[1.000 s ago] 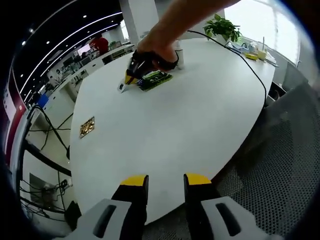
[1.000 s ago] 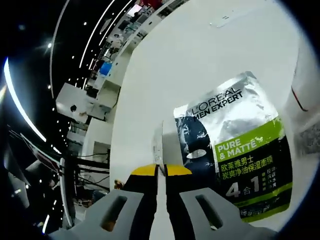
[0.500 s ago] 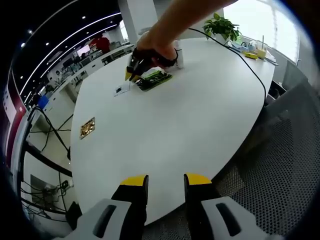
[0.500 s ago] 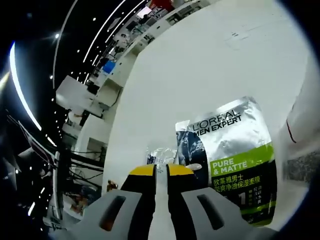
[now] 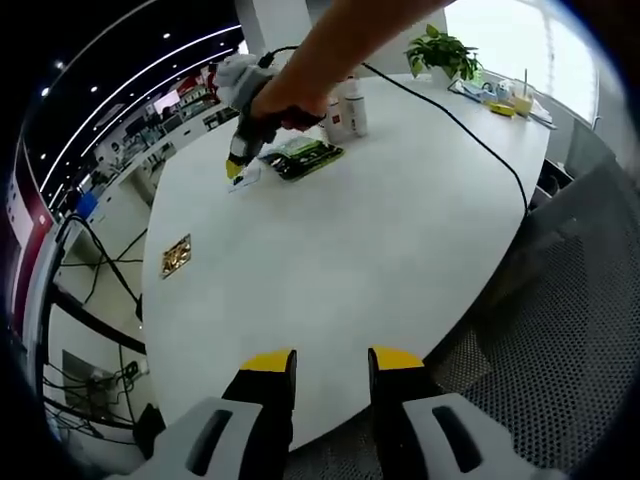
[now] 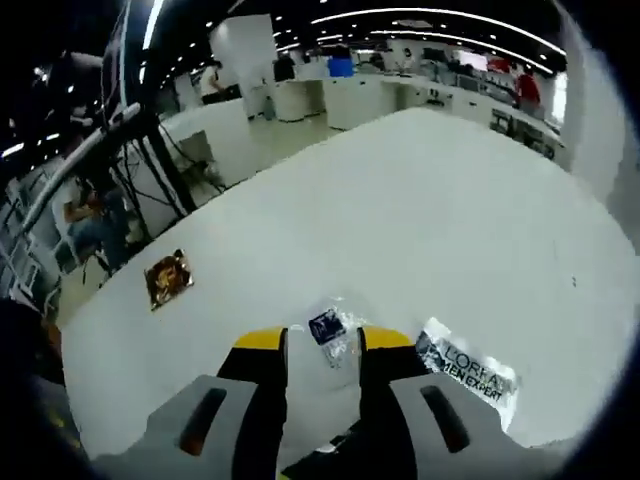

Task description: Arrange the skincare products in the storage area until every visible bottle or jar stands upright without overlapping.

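Right tongs [image 6: 324,340] have let go; clear sachet [image 6: 331,331] lies between jaws.

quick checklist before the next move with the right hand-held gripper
1. Right hand-held gripper open: ok, jaws apart.
2. Small clear sachet lying free on the white table: ok, between the jaws, not pinched.
3. L'Oreal sachet apart from the small sachet: ok, beside it, no overlap.
4. White bottle upright: ok.
5. Left hand-held gripper out of the way: ok, open at the near table edge.
6. Gold packet reachable: cannot tell.
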Motion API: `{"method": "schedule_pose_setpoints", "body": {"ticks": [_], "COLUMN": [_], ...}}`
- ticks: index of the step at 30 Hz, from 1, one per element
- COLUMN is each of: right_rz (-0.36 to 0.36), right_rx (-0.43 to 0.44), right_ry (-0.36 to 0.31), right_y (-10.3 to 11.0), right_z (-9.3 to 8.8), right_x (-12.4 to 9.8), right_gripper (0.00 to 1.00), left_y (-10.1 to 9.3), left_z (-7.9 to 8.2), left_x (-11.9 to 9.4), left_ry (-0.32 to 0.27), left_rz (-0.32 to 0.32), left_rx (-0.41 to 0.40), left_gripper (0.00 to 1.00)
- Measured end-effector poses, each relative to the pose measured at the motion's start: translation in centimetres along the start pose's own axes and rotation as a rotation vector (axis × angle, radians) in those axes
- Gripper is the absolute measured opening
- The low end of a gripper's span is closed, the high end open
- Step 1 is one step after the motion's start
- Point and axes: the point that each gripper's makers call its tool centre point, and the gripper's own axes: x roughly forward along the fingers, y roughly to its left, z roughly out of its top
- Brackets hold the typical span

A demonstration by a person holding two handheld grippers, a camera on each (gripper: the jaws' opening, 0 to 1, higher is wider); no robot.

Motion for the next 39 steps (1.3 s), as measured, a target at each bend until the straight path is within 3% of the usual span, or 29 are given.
{"method": "schedule_pose_setpoints", "body": {"ticks": [2, 3, 5, 8, 17, 21, 26, 30, 33, 39], "right_rz": [0.019, -0.005, 0.008, 0.039, 0.125, 0.117, 0.107, 0.131, 0.182, 0.275], "right_rx": [-0.039, -0.103, -0.118, -0.102, -0.291, -0.296, -0.289, -0.283, -0.251, -0.285], "right_ry": [0.011, 0.049, 0.099, 0.08, 0.164, 0.176, 0.117, 0.058, 0.029, 0.029], "right_y": [0.2, -0.4, -0.6, -1.1, -0.5, -0.6, 0.2, 1.1, 3.2, 8.4], "right_z": [0.0, -0.4, -1.2, -0.9, -2.0, -1.7, -0.2, 1.7, 3.5, 5.9], "right_x": [0.3, 0.0, 0.2, 0.8, -0.2, -0.3, -1.1, -0.7, -0.5, 0.2], "right_gripper": [0.26, 0.23, 0.16, 0.16, 0.16, 0.16, 0.16, 0.24, 0.33, 0.41], "left_y": [0.0, 0.0, 0.0, 0.0, 0.0, 0.1, 0.1, 0.1, 0.0, 0.0], "left_z": [0.0, 0.0, 0.0, 0.0, -0.1, -0.1, -0.1, -0.1, -0.1, -0.1], "left_x": [0.0, 0.0, 0.0, -0.1, 0.1, 0.0, 0.1, 0.1, 0.1, 0.0], "left_ry": [0.001, 0.0, 0.002, 0.002, 0.004, 0.006, 0.003, 0.004, 0.002, 0.006], "left_rz": [0.002, 0.001, 0.002, 0.002, 0.0, 0.003, 0.004, 0.003, 0.002, 0.001], "left_rx": [0.0, -0.001, -0.001, -0.002, 0.001, 0.002, 0.0, 0.002, 0.004, 0.006], "left_gripper": [0.3, 0.3, 0.3, 0.3, 0.3, 0.3, 0.3, 0.3, 0.3, 0.3]}}
